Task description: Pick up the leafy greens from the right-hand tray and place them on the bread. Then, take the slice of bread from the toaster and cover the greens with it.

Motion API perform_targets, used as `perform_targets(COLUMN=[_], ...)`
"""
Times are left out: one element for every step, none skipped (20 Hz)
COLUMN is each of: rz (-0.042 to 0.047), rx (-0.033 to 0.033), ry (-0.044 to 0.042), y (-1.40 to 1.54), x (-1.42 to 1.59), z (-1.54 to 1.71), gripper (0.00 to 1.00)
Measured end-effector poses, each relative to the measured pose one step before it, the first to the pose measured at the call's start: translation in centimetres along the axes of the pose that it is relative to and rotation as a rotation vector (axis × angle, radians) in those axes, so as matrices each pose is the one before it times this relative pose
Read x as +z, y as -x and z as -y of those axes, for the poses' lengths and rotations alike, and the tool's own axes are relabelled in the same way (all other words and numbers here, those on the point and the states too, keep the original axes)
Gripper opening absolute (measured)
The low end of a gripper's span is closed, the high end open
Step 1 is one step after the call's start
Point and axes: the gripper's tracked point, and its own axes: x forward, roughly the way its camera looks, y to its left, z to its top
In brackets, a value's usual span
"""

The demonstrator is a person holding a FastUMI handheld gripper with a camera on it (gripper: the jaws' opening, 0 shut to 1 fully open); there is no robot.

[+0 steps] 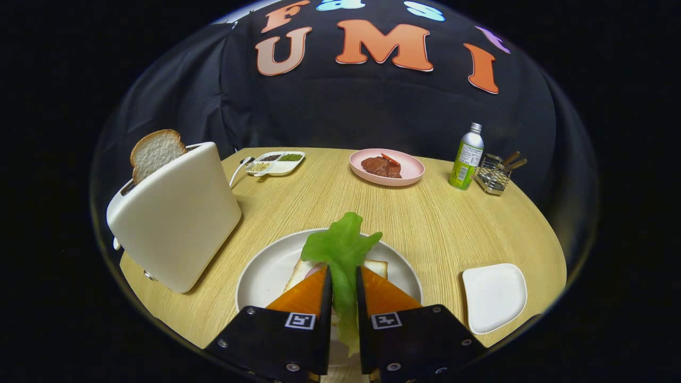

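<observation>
My gripper [344,274] is shut on a leaf of green lettuce [340,249], which sticks up past the fingertips and hangs down between the fingers. Beneath it lies a slice of bread [376,266] with something pink on it, on a round white plate [266,271]. The fingers hide much of that bread. To the left stands a white toaster [175,218] with a slice of bread [154,153] poking out of its slot. A small square white tray [493,296] sits bare to the right of the plate.
On the round wooden table [452,223], toward the back, are a pink plate with meat [387,167], a divided white dish of seeds [275,163], a green bottle [466,157] and a wire rack [495,173].
</observation>
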Motion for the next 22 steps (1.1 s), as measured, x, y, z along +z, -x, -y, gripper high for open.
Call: perform_targets(rz=[-0.00071, 0.00089, -0.00125, 0.00051, 0.00072, 0.00503, 0.00689, 0.0059, 0.00954, 0.01079, 0.0084, 0.01119, 0.0087, 0.00816, 0.0118, 0.01203, 0.01343, 0.01476, 0.019, 0.01278, 0.00806, 0.00618], rx=[-0.00331, 0.00146, -0.00095, -0.0013, -0.00313, -0.00217, -0.00008, -0.00561, -0.00727, -0.00463, -0.00385, -0.00606, -0.0029, -0.00151, 0.0007, 0.00206, 0.00064, -0.0138, -0.00386, 0.00504, 0.00201, 0.00541], ry=[0.00041, 0.00079, 0.00058, -0.00041, -0.0011, -0.00386, -0.00454, -0.00825, -0.00822, -0.00534, -0.00293, -0.0039, -0.00113, 0.00208, 0.00132, 0.0027, 0.00713, 0.01942, 0.01569, 0.00289, -0.00219, -0.00023], y=[0.008, 0.034, 0.022, 0.013, 0.067, 0.289, 0.2, 0.134, 0.24, 0.228, 0.255, 0.346, 0.282, 0.357, 0.356, 0.335, 0.366, 0.333, 0.338, 0.422, 0.279, 0.157], x=[-0.106, 0.033, -0.006, -0.011, -0.012, 0.122, 0.246, 0.235, 0.367, 0.444, 0.487, 0.549, 0.683, 0.735, 0.846, 0.871, 0.956, 0.934, 1.12, 0.955, 0.935, 0.739], z=[-0.064, -0.025, -0.018, -0.041, 0.05, 0.043, -0.042, 0.041, 0.093, 0.021, -0.058, -0.04, -0.188, -0.235, -0.32, -0.469, -0.498, -0.288, -0.392, -0.813, -0.76, -0.7], gripper=[0.27, 0.3, 0.37, 0.44, 0.56, 0.64, 0.72, 0.78, 0.87, 0.9, 0.96, 0.97, 0.97, 0.97, 0.97, 0.97, 0.97, 0.97, 0.97, 0.97, 0.97, 0.97])
